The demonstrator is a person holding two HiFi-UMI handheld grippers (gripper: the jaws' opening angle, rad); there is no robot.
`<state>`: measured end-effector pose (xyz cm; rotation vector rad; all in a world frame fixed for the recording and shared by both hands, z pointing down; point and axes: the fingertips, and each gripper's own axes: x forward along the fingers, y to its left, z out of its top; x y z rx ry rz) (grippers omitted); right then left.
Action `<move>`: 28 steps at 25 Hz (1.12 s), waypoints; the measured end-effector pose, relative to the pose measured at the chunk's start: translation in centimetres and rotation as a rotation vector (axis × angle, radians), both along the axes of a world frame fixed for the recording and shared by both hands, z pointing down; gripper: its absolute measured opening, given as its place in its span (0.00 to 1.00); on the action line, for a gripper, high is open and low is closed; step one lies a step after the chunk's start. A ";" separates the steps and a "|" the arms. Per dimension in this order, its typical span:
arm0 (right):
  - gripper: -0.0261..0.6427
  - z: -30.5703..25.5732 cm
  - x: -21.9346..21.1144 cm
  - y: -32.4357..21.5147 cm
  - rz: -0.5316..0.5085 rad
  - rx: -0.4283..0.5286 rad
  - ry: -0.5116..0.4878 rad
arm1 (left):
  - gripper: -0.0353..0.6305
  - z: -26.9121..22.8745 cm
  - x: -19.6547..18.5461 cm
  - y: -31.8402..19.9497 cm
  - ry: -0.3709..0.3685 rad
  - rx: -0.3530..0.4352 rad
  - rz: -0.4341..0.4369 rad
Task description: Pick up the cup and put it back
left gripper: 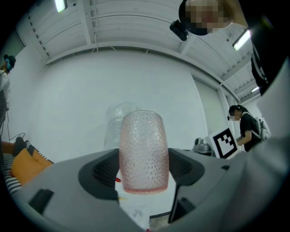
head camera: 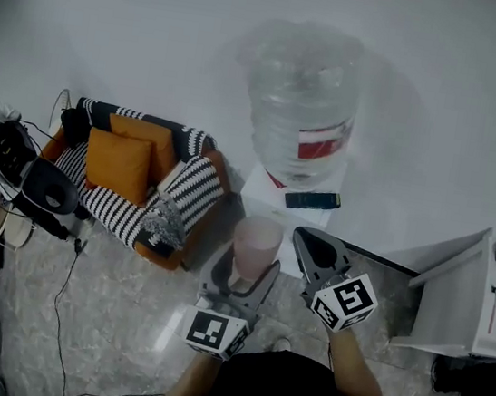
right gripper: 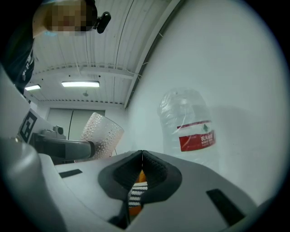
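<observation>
A pink dimpled glass cup (head camera: 256, 238) is held in the air between the jaws of my left gripper (head camera: 244, 272), which is shut on its lower part. In the left gripper view the cup (left gripper: 144, 152) stands between the two dark pads, filling the gap of the left gripper (left gripper: 144, 176). My right gripper (head camera: 304, 239) hovers just right of the cup, apart from it, shut with nothing in it. In the right gripper view the right gripper (right gripper: 142, 157) has its pads pressed together, and the cup (right gripper: 100, 135) shows at the left.
A large clear water bottle (head camera: 303, 100) with a red label stands on a white box (head camera: 268, 186), with a black flat device (head camera: 312, 200) lying by it. A small striped sofa (head camera: 140, 182) with orange cushions sits left. White furniture (head camera: 453, 304) is at the right, clutter at far left.
</observation>
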<state>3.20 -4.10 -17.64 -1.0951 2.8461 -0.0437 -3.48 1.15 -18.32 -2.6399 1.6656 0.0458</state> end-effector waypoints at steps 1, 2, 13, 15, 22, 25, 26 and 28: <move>0.06 0.0 -0.2 0.0 -0.004 0.002 0.001 | 0.56 -0.1 -0.1 0.0 -0.001 -0.001 0.001; 0.05 -0.1 -0.4 0.2 -0.009 0.005 0.004 | 0.56 -0.2 -0.2 0.2 -0.004 0.000 0.004; 0.06 0.0 -1.0 1.1 -0.019 0.015 0.022 | 0.56 0.2 -0.2 0.4 -0.030 0.007 0.035; 0.05 0.9 -0.9 1.1 -0.015 -0.004 0.029 | 0.56 0.8 -0.2 0.3 -0.033 -0.013 0.038; 0.05 5.3 -1.6 0.2 -0.012 -0.056 0.087 | 0.56 3.4 -1.6 -1.0 -0.026 -0.097 0.053; 0.06 7.3 -2.0 0.2 -0.008 -0.082 0.103 | 0.56 5.5 -2.2 -1.9 -0.027 -0.118 0.064; 0.06 8.1 -2.1 0.2 -0.004 -0.091 0.105 | 0.56 6.2 -2.3 -2.2 -0.024 -0.125 0.066; 0.05 9.7 -2.1 -0.1 0.009 -0.114 0.097 | 0.56 7.8 -2.5 -2.9 -0.019 -0.138 0.069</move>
